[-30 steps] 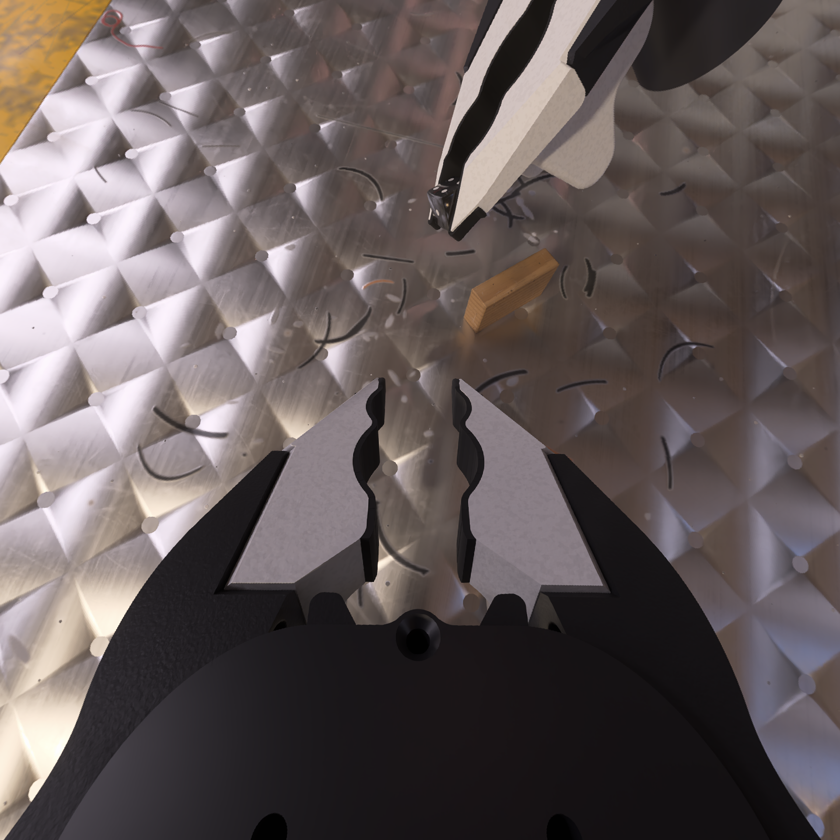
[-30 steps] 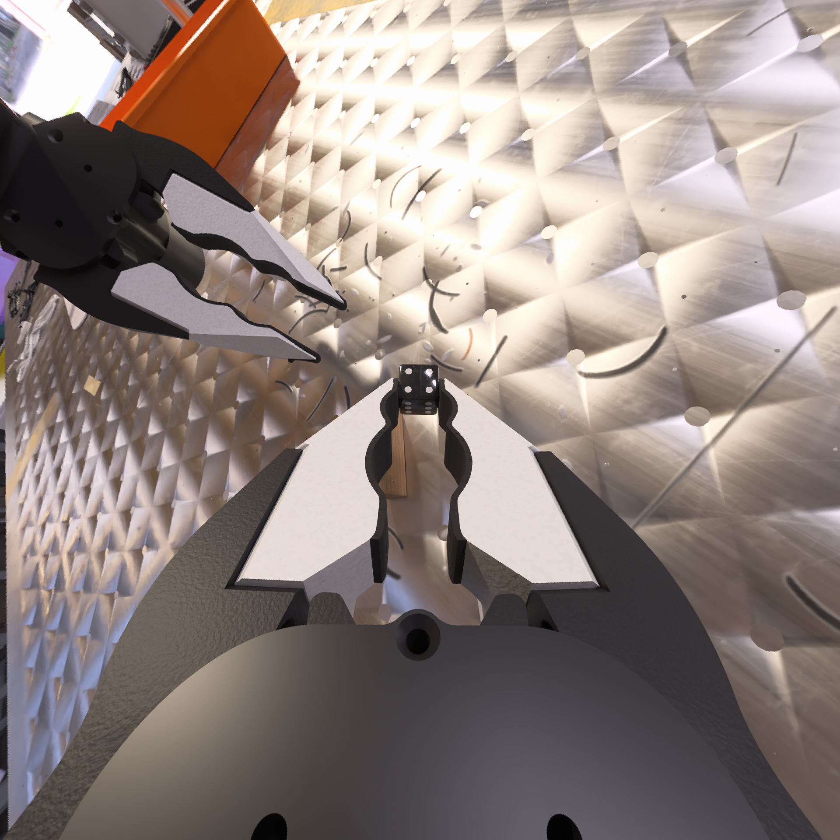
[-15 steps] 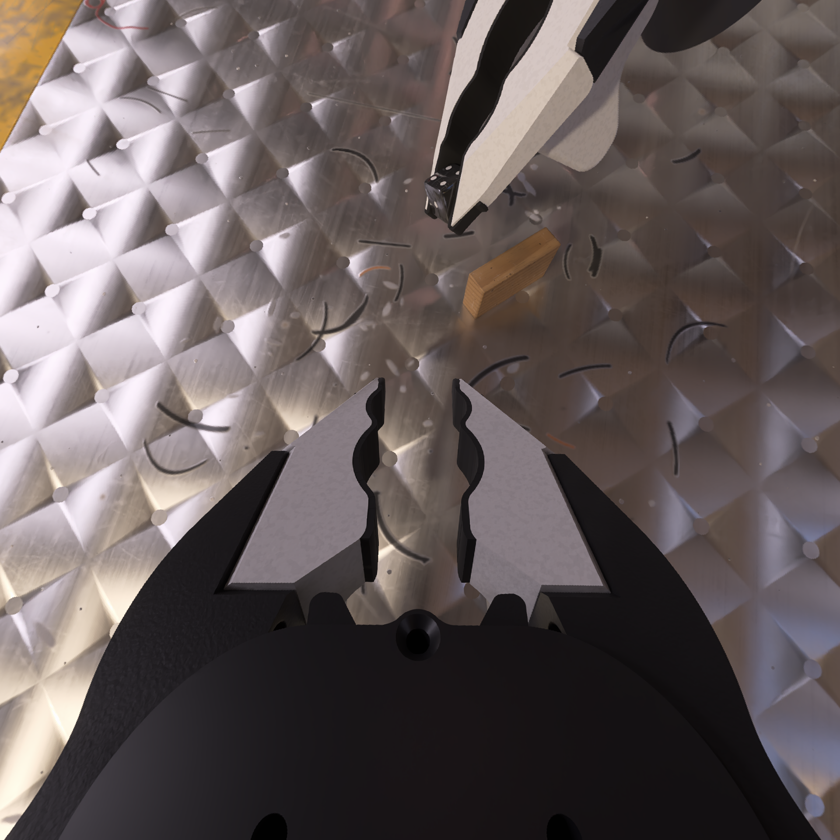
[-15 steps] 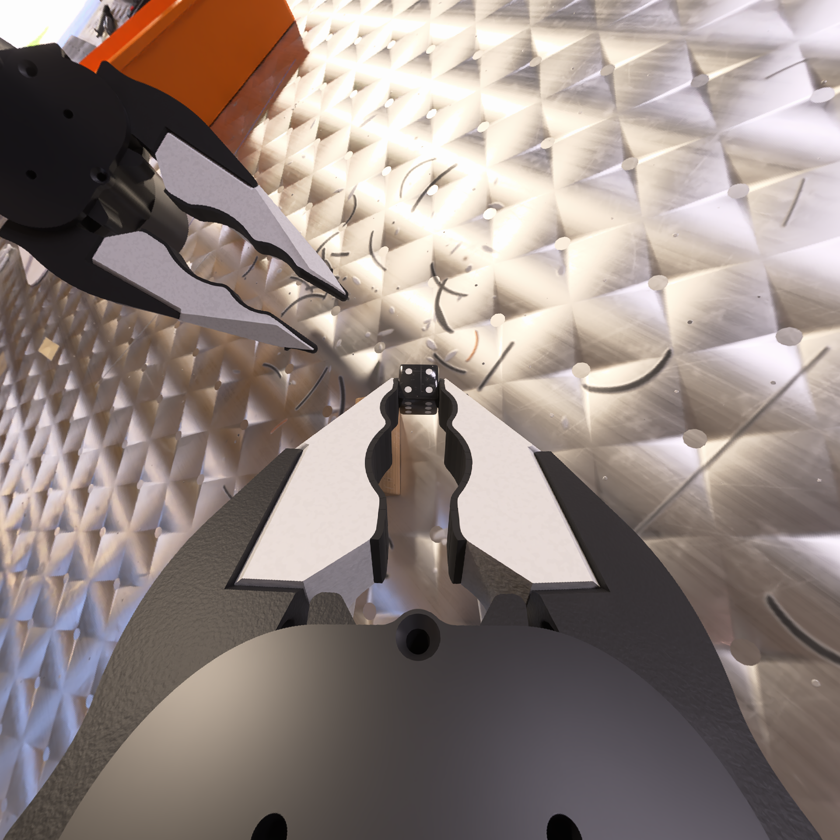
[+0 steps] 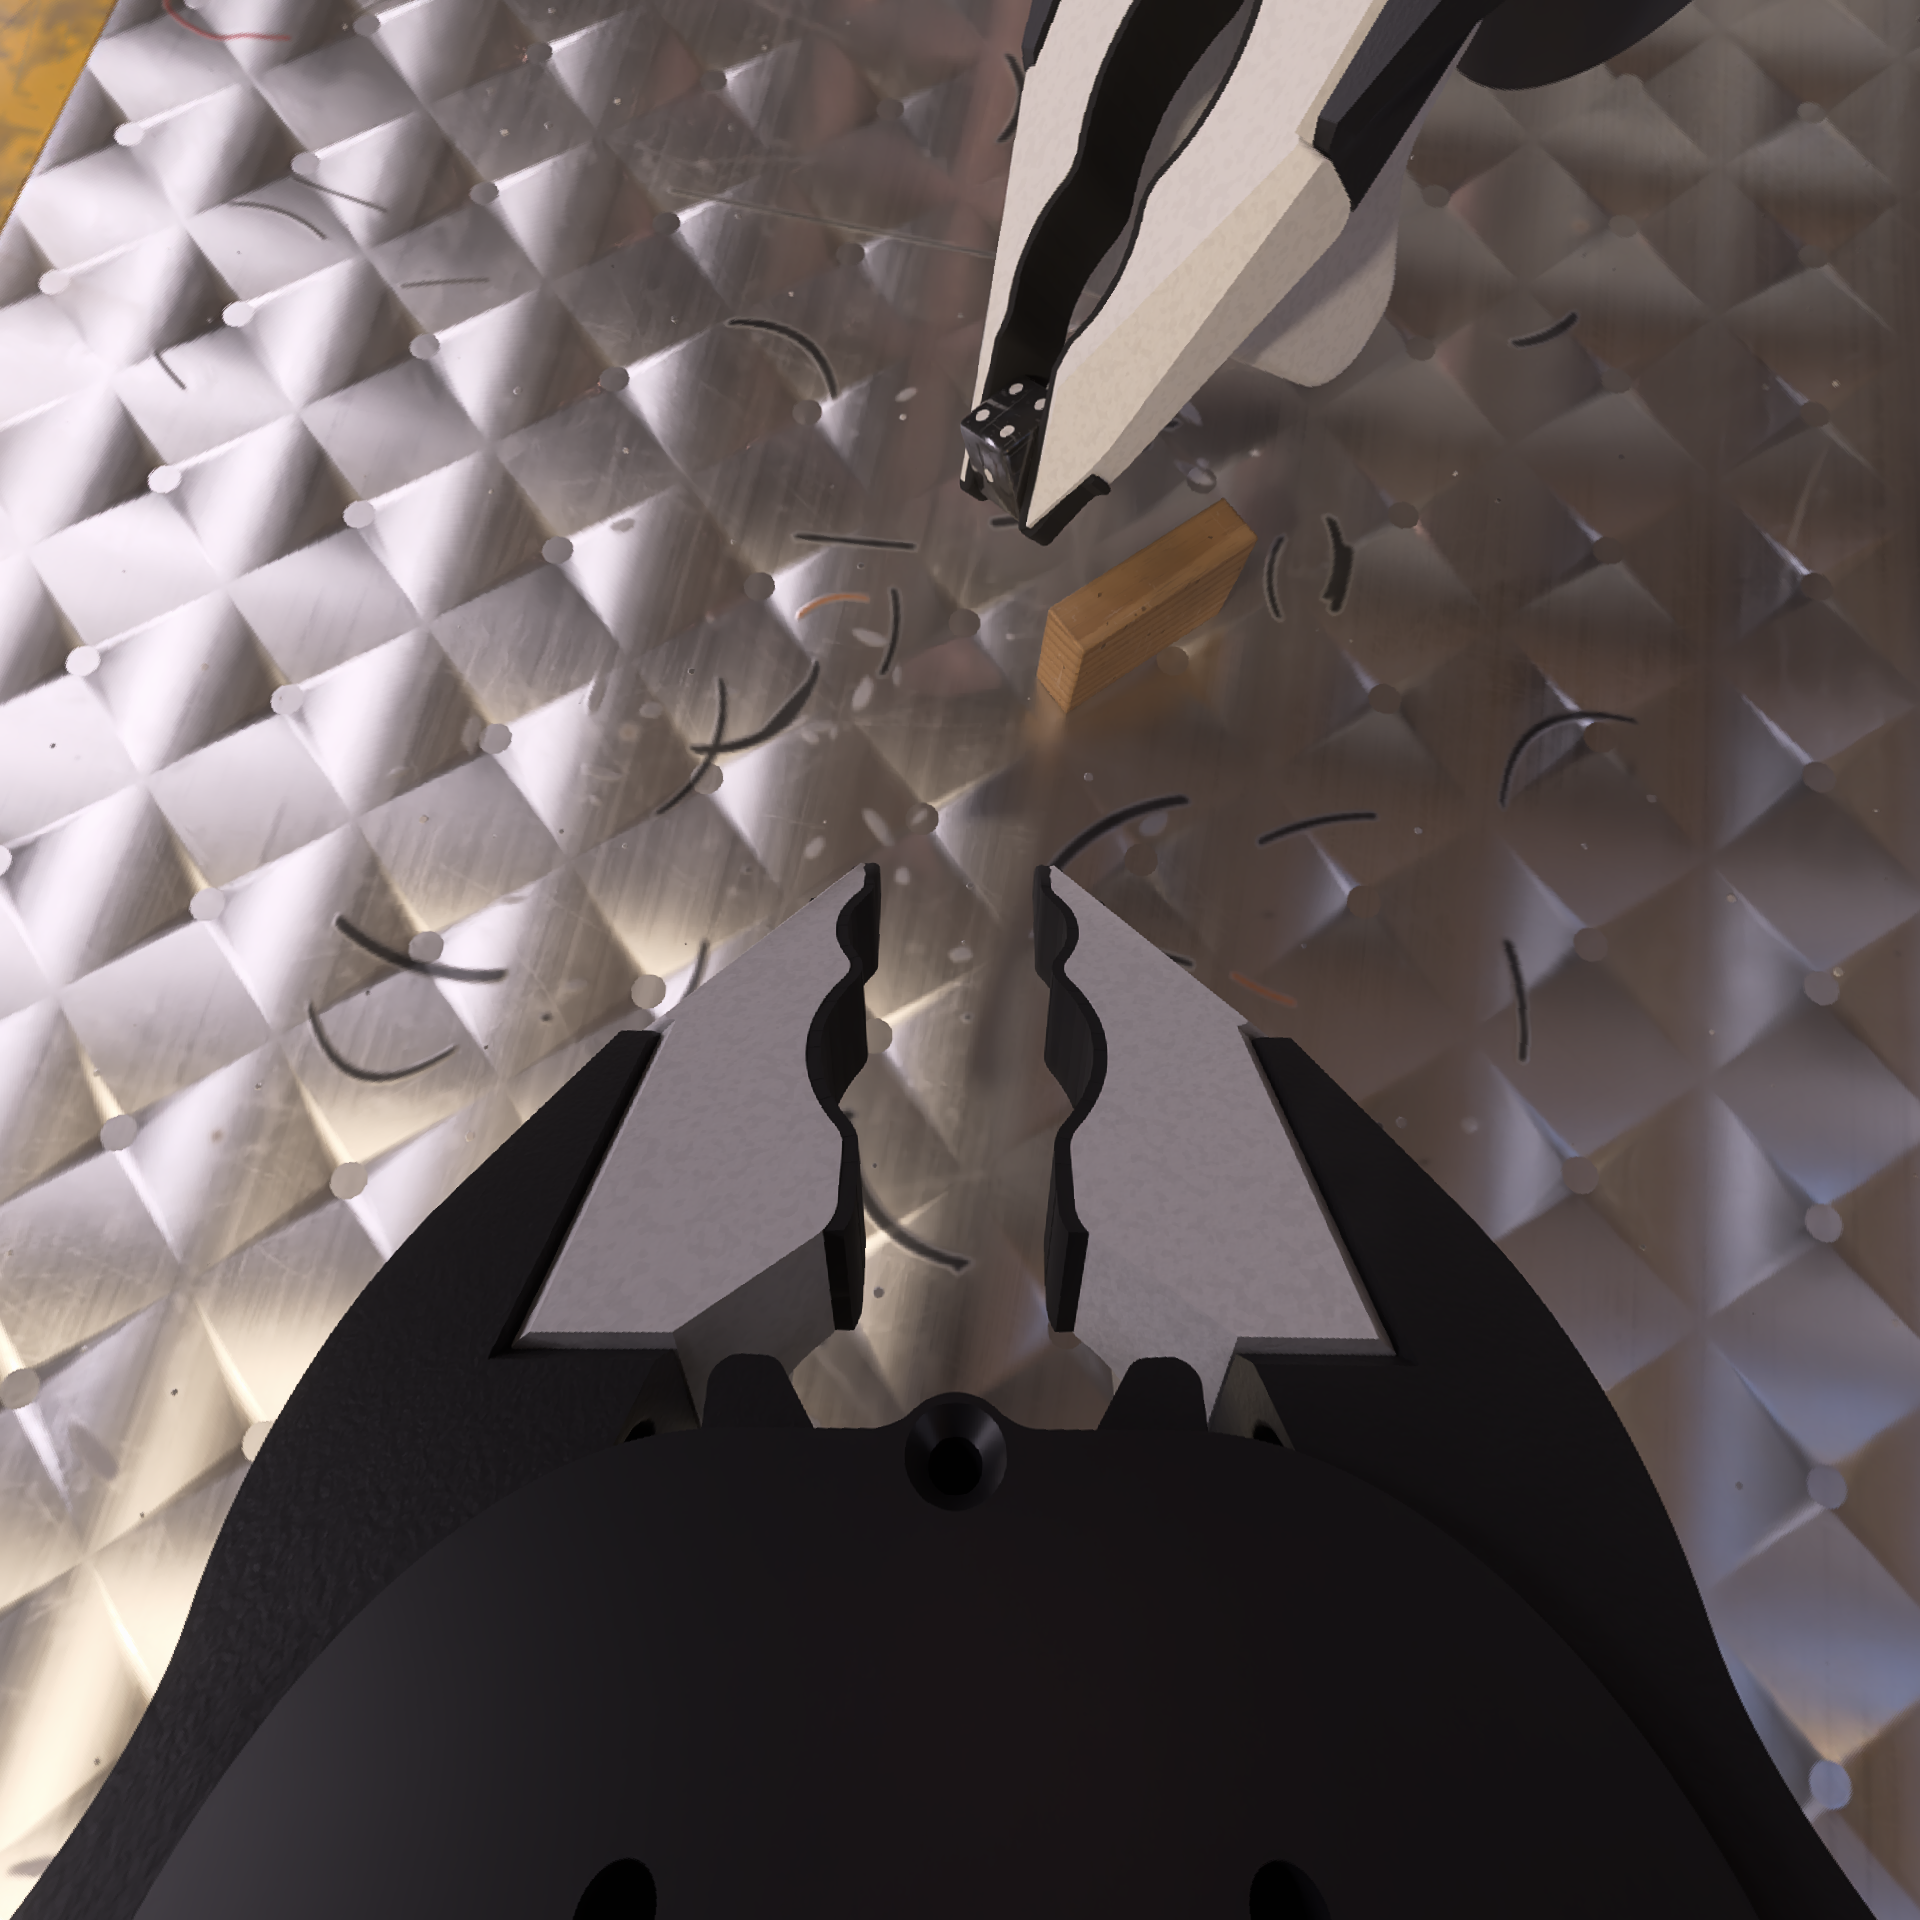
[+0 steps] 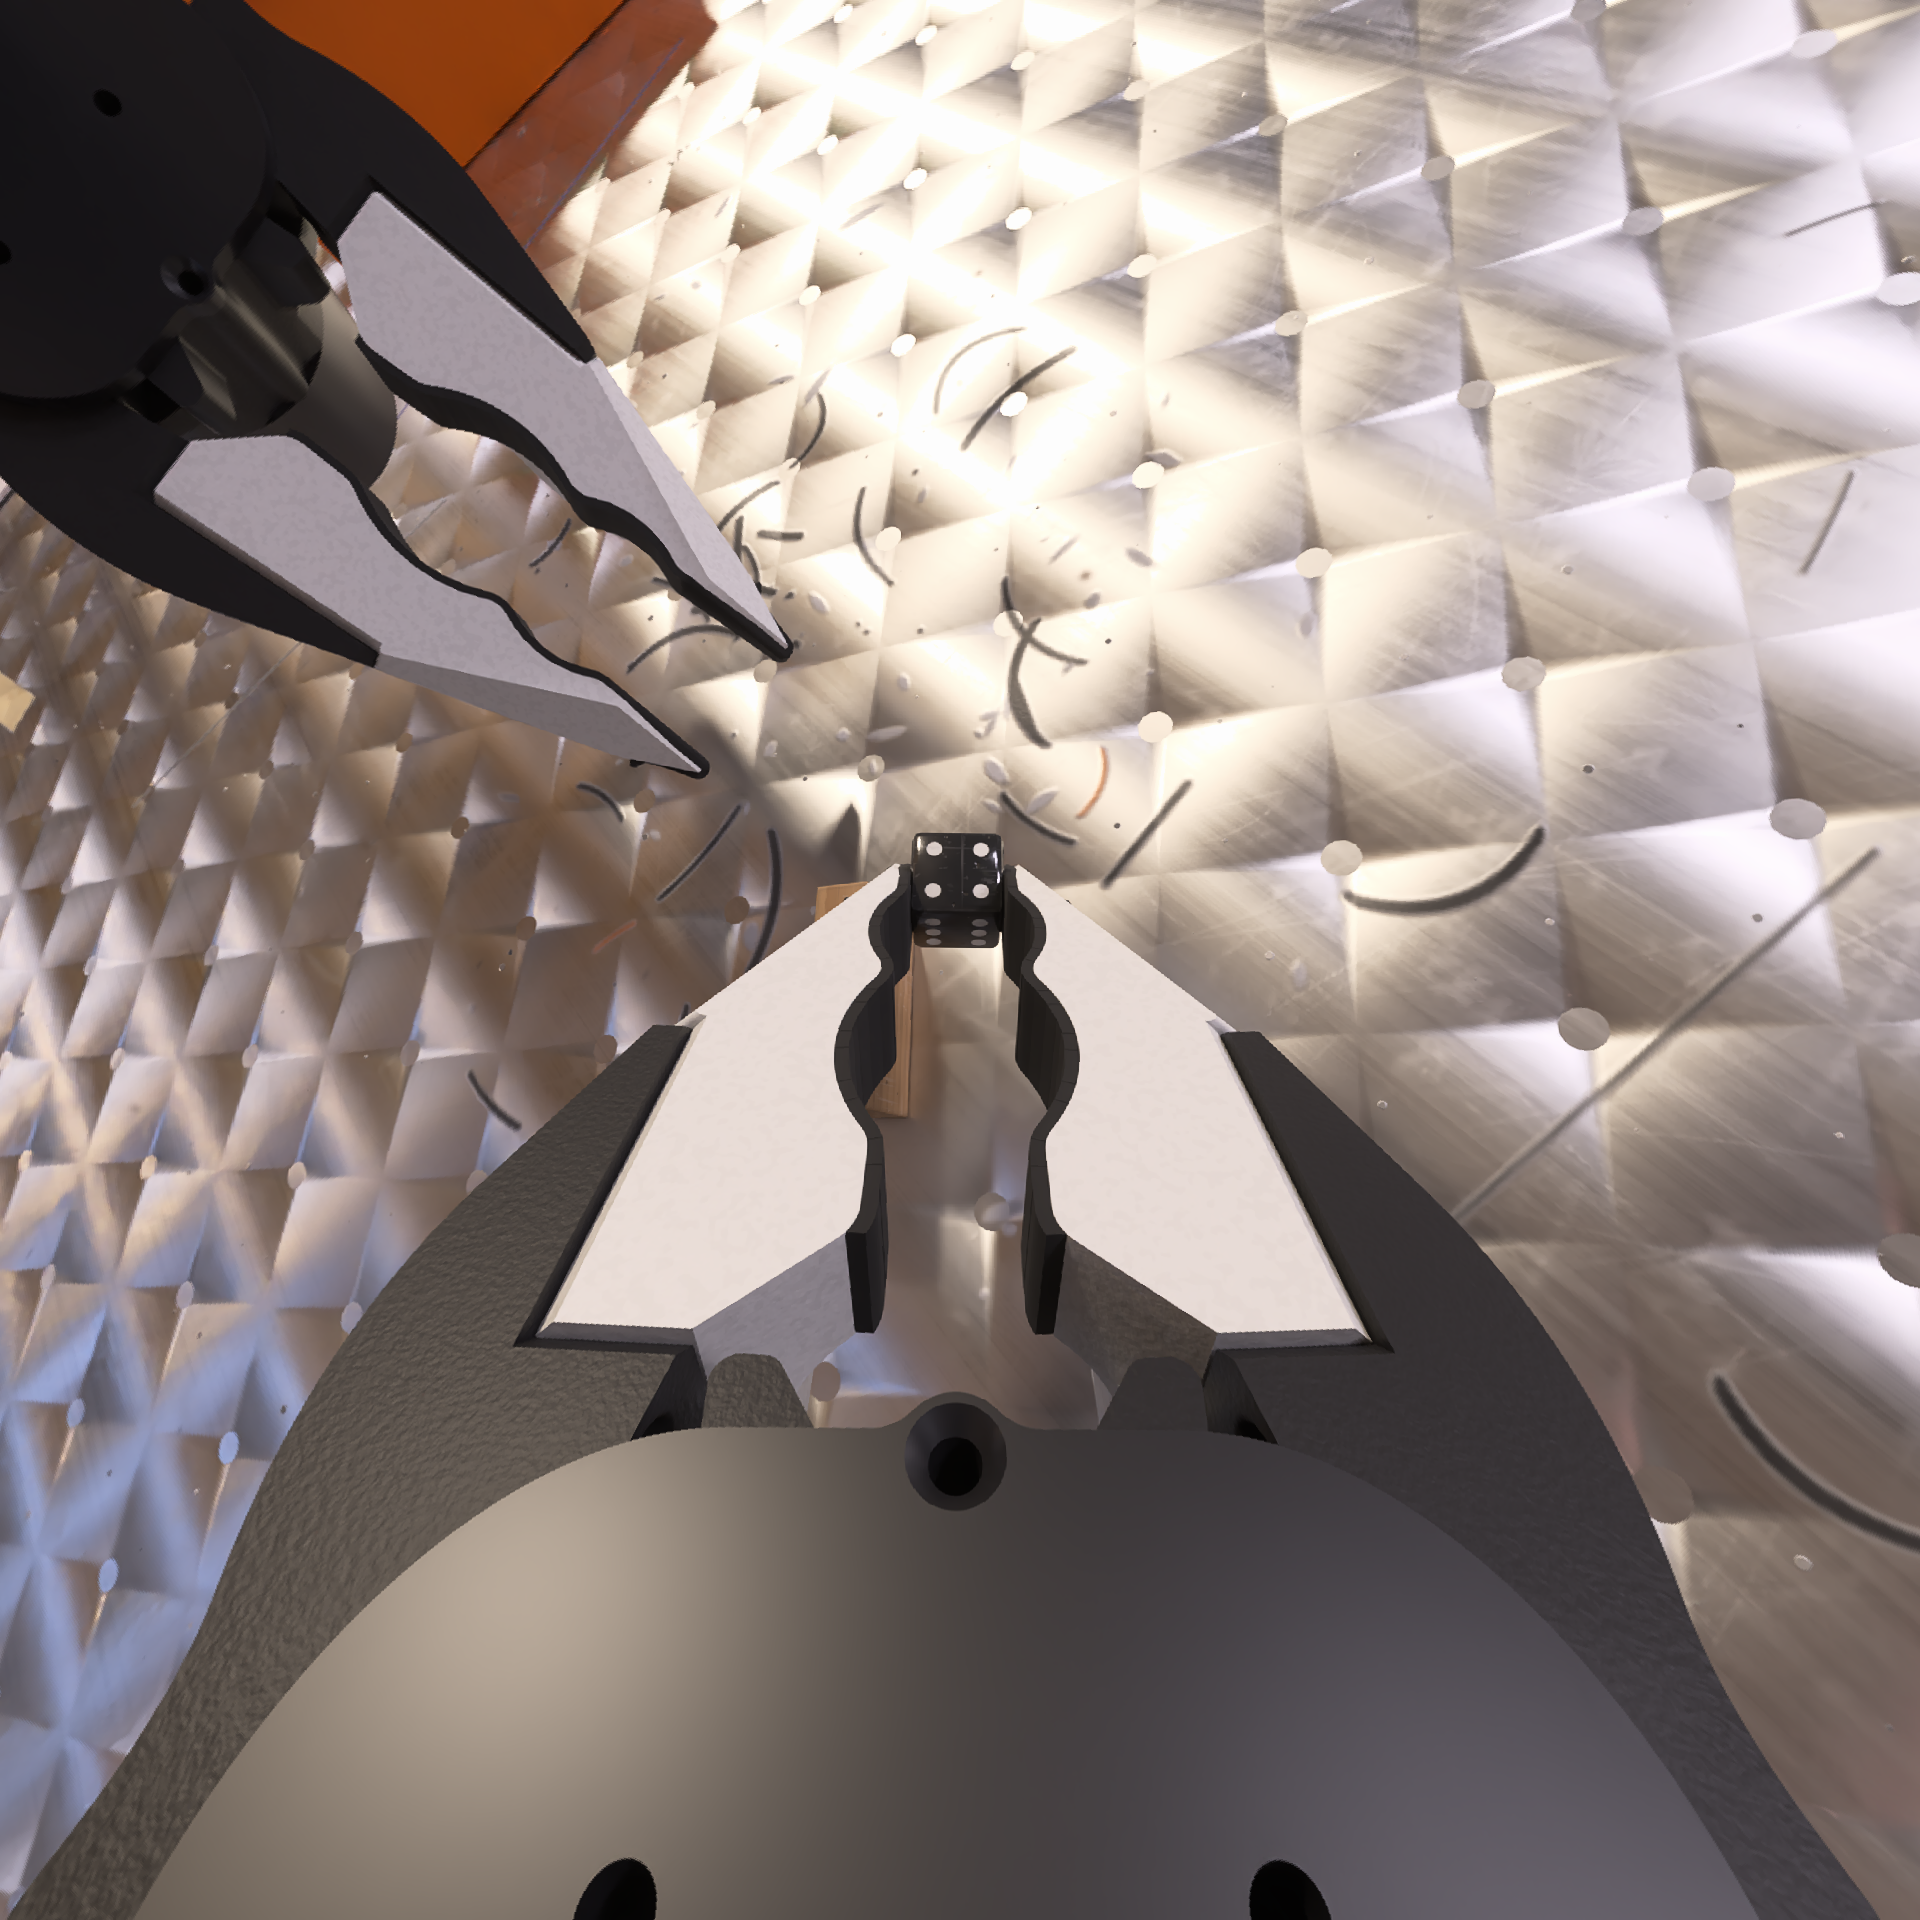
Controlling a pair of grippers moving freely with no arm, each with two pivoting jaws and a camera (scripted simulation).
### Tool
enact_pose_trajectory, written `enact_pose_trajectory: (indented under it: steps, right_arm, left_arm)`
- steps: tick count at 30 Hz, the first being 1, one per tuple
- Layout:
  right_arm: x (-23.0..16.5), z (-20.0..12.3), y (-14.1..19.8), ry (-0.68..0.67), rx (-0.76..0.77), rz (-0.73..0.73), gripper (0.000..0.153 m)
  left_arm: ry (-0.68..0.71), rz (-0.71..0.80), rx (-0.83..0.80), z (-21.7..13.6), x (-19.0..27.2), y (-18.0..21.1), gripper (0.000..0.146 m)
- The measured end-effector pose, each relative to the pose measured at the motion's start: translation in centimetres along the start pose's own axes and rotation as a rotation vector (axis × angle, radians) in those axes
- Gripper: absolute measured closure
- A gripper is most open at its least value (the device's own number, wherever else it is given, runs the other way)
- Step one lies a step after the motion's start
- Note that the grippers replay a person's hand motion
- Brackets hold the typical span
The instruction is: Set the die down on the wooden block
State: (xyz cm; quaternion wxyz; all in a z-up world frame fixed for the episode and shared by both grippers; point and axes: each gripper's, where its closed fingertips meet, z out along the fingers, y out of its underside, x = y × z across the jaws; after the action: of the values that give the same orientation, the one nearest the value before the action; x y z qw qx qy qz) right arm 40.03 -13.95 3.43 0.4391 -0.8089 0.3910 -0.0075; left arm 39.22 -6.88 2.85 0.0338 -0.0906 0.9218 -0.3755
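My right gripper (image 6: 956, 883) is shut on a small black die (image 6: 956, 891) with white pips, pinched at its fingertips. It also shows in the left wrist view (image 5: 1023, 488), coming down from the top with the die (image 5: 1003, 442) held above the metal surface, up and left of the wooden block (image 5: 1143, 618). The block is a small tan slab lying flat. In the right wrist view only slivers of it (image 6: 899, 1049) show between and beside my fingers, below the die. My left gripper (image 5: 958, 883) is open and empty, hovering short of the block; it also shows in the right wrist view (image 6: 738, 712).
The table is embossed shiny metal (image 5: 416, 623) with a diamond pattern, dark curved scratches and small round studs. An orange box (image 6: 499, 62) stands at the far top left of the right wrist view. A yellow-orange strip (image 5: 42, 62) borders the table's far left corner.
The right gripper with the die has risen a little and shifted relative to the block. The left gripper has drawn closer in the right wrist view. Both grips are unchanged.
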Motion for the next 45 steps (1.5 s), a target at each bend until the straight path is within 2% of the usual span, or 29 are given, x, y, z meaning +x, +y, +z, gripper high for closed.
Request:
enact_pose_trajectory:
  steps: [15, 45]
  right_arm:
    - [-0.17, -0.05, 0.27, 0.012, -0.024, -0.046, 0.136]
    - [0.09, 0.15, -0.25, 0.051, 0.001, -0.025, 0.136]
  left_arm:
    - [0.000, 0.007, 0.005, -0.03, 0.04, 0.01, 0.117]
    - [-0.003, 0.005, 0.056, 0.04, -0.02, -0.17, 0.117]
